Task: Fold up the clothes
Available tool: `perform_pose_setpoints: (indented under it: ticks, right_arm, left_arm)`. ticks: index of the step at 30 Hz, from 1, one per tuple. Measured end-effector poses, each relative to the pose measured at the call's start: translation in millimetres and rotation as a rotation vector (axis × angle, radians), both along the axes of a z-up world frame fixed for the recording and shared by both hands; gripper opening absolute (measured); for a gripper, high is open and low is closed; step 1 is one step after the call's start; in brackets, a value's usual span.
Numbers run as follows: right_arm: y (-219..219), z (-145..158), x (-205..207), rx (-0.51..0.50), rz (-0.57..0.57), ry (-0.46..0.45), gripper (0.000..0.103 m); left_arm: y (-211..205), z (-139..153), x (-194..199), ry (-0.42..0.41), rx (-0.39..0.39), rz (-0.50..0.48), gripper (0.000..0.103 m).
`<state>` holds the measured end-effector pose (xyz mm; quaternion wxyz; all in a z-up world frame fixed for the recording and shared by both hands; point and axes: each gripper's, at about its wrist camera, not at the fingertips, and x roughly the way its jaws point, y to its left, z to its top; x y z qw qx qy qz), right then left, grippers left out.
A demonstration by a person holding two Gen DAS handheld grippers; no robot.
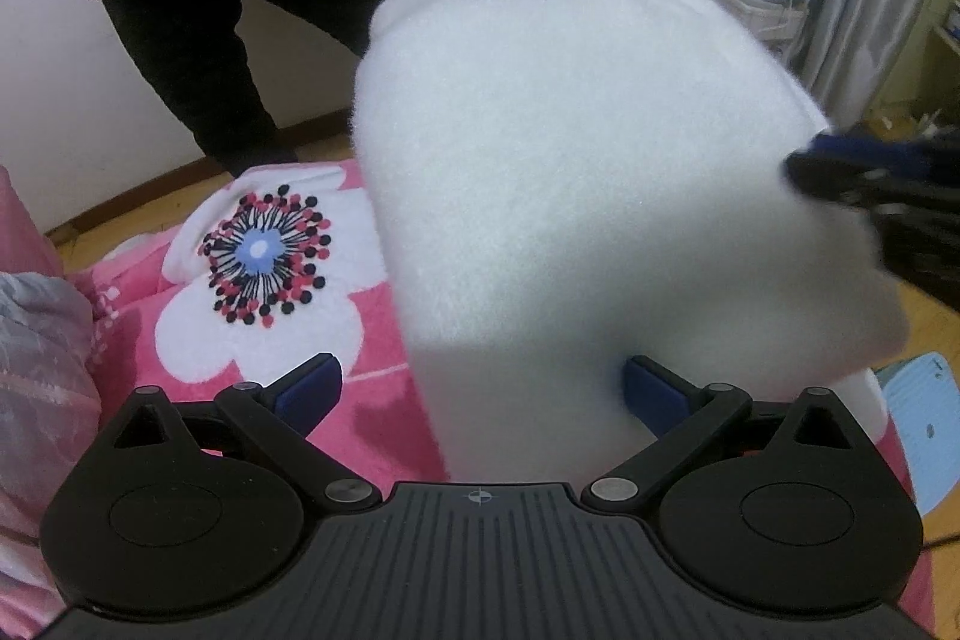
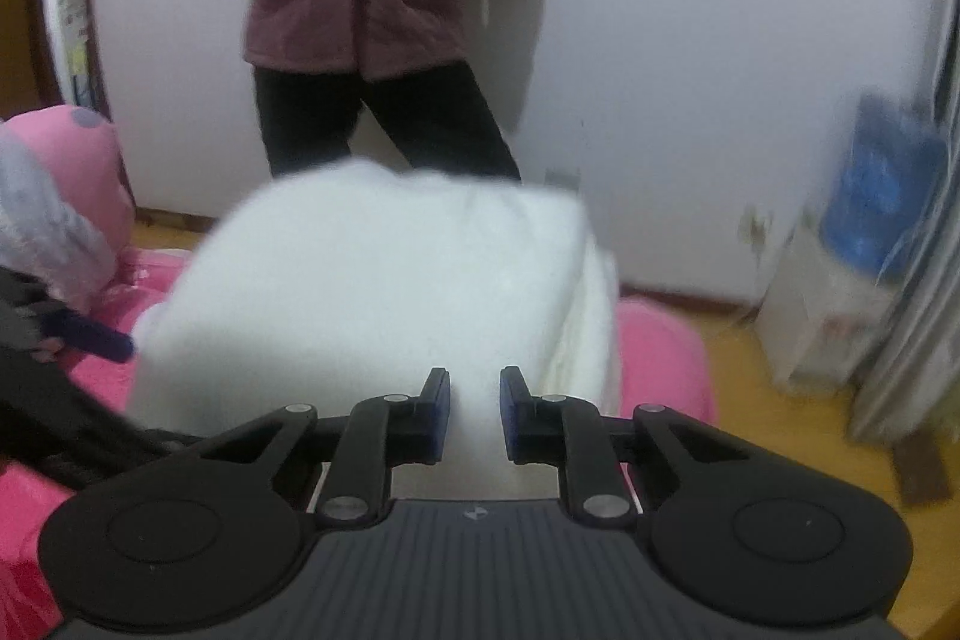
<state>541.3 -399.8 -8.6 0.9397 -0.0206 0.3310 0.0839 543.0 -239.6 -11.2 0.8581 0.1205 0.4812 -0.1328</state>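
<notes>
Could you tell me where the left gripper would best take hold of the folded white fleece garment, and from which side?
Probably the folded edge nearest the left gripper, approached from the left gripper's side. The white fleece garment lies between its wide-open fingers there as a thick block on the pink floral blanket. The right gripper straddles another edge.

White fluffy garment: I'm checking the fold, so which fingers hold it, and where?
The right gripper has the white fluffy garment between its fingers at the near edge; whether they pinch it is unclear.
</notes>
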Motion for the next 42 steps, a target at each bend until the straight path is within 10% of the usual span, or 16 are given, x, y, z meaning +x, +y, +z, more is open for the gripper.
perform_pose_setpoints:
  ticks: [24,42]
  right_arm:
    - [-15.7,-4.2,-15.2,0.147,-0.113,0.027,0.021]
    - [21.2,-1.5,-221.8,0.192,-0.317,0.247,0.034]
  left_arm:
    - [-0.7,7.0,-16.2,-0.075,-0.006,0.008,0.102]
    - [98.9,24.6,-198.5,-0.165,-0.296,0.248,0.103]
